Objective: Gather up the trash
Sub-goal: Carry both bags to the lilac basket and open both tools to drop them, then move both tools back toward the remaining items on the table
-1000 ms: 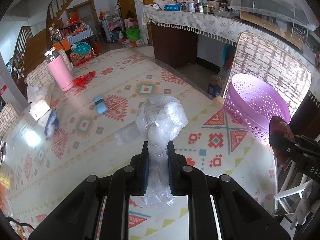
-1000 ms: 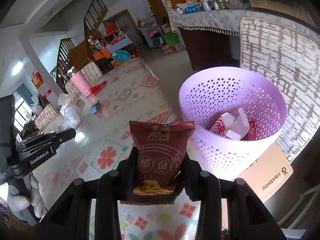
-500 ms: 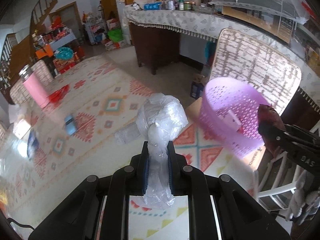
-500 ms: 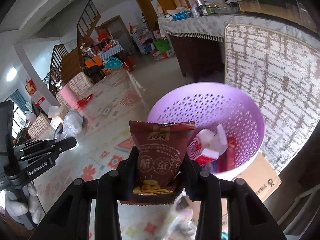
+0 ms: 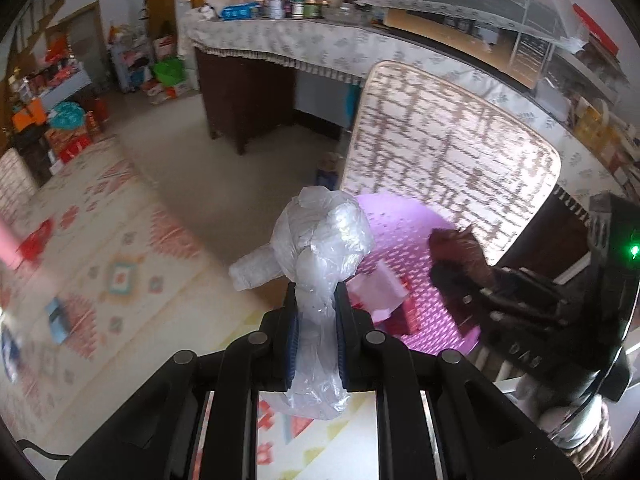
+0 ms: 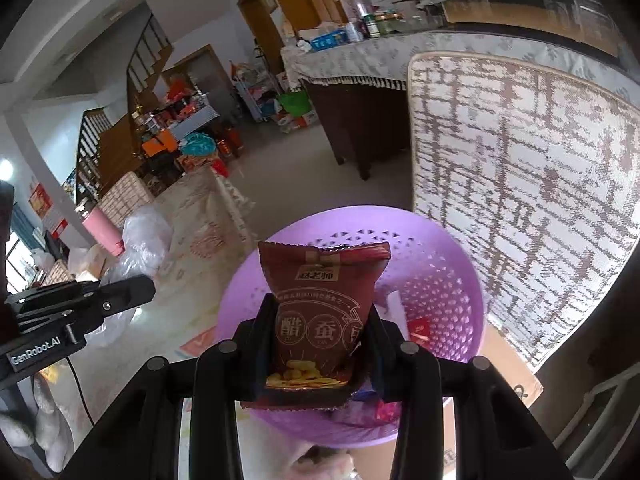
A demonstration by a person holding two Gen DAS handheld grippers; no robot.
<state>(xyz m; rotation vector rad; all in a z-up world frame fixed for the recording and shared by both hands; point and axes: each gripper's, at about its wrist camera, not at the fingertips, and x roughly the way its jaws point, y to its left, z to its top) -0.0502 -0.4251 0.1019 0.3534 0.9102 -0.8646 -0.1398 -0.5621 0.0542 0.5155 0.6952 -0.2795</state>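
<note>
above basket: the purple basket (image 6: 460, 280) is sitting open on top, with room to drop in | behind basket: a patterned mat (image 6: 520, 168) is standing just behind it | left side: the rug (image 5: 100, 264) is lying mostly bare

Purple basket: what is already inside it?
Inside the purple basket lie a white carton and red packaging. The snack bag in the right gripper covers the rest of the bottom.
</note>
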